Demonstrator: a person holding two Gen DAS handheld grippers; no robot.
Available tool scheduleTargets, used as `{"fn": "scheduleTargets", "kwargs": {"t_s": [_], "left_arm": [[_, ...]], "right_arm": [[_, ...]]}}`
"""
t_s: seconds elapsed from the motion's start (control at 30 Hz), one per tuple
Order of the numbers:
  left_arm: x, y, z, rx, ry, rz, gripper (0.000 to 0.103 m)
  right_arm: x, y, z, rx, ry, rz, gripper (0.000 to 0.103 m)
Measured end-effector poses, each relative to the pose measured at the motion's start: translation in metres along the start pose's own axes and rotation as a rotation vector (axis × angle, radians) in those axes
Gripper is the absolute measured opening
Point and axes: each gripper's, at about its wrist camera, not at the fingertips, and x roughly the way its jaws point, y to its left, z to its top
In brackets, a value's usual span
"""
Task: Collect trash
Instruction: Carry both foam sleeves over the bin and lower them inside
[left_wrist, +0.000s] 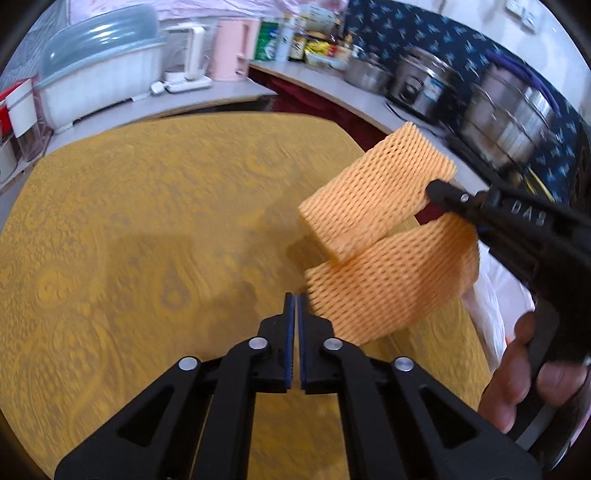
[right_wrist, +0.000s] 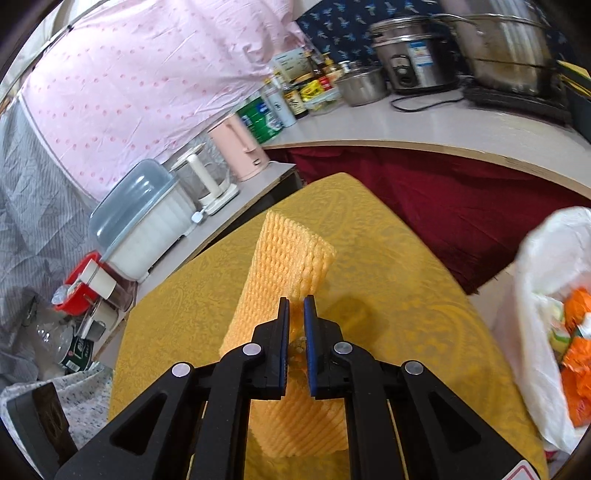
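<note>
Two orange foam fruit nets hang above the yellow table. My right gripper is shut on the upper net, which sticks out ahead of its fingers. In the left wrist view the same gripper comes in from the right, clamping that net. The lower net stretches from under the right gripper to my left gripper. The left gripper's jaws are shut, and the net's corner meets the fingertips and looks pinched there. A white trash bag with orange scraps stands open at the table's right.
A counter wraps around the far side with a pink kettle, a white lidded bin, bottles, and steel pots. A hand holds the right gripper. Red containers crowd the left shelf.
</note>
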Motion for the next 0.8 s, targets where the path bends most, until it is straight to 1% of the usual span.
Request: {"fn": "scheduleTargets", "kwargs": {"t_s": [0.13, 0.2, 0.23, 0.27, 0.3, 0.33, 0.37, 0.47, 0.5, 0.53, 0.57, 0.6, 0.63, 0.7, 0.73, 0.8], "left_arm": [[0.004, -0.017, -0.021, 0.021, 0.035, -0.006, 0.0], [0.006, -0.025, -0.029, 0.003, 0.058, -0.036, 0.001], [0.008, -0.03, -0.033, -0.007, 0.078, -0.069, 0.007], [0.009, -0.033, -0.036, -0.01, 0.092, -0.08, 0.015], [0.011, -0.039, -0.041, -0.013, 0.102, -0.081, 0.038], [0.013, -0.043, -0.045, -0.014, 0.105, -0.072, 0.053], [0.014, -0.05, -0.052, -0.004, 0.098, -0.06, 0.054], [0.024, -0.07, -0.063, 0.042, 0.126, -0.069, 0.054], [0.028, -0.074, -0.065, 0.056, 0.13, -0.066, 0.053], [0.031, -0.079, -0.067, 0.077, 0.135, -0.054, 0.049], [0.034, -0.088, -0.07, 0.118, 0.123, -0.029, 0.048], [0.035, -0.093, -0.071, 0.148, 0.12, -0.033, 0.034], [0.036, -0.097, -0.072, 0.167, 0.125, -0.036, 0.031], [0.037, -0.104, -0.072, 0.191, 0.121, -0.016, 0.027], [0.037, -0.105, -0.072, 0.196, 0.117, -0.01, 0.025], [0.038, -0.107, -0.073, 0.19, 0.115, -0.009, 0.023]], "right_arm": [[-0.019, -0.03, -0.014, 0.041, 0.006, -0.028, 0.008], [-0.029, -0.042, -0.022, 0.058, 0.009, -0.039, 0.008], [-0.033, -0.047, -0.026, 0.066, 0.009, -0.042, 0.008], [-0.037, -0.053, -0.03, 0.075, 0.009, -0.046, 0.008], [-0.041, -0.06, -0.035, 0.088, 0.013, -0.053, 0.008], [-0.043, -0.065, -0.039, 0.095, 0.015, -0.057, 0.008], [-0.047, -0.071, -0.044, 0.102, 0.021, -0.063, 0.008], [-0.055, -0.085, -0.055, 0.115, 0.032, -0.074, 0.008], [-0.057, -0.089, -0.058, 0.118, 0.034, -0.077, 0.008], [-0.059, -0.092, -0.06, 0.12, 0.035, -0.079, 0.008], [-0.061, -0.095, -0.062, 0.124, 0.038, -0.079, 0.008], [-0.062, -0.098, -0.064, 0.126, 0.041, -0.079, 0.008], [-0.063, -0.099, -0.065, 0.125, 0.041, -0.08, 0.008], [-0.066, -0.102, -0.065, 0.121, 0.038, -0.084, 0.008], [-0.067, -0.103, -0.064, 0.123, 0.031, -0.083, 0.005], [-0.073, -0.107, -0.059, 0.128, 0.002, -0.088, 0.004]]}}
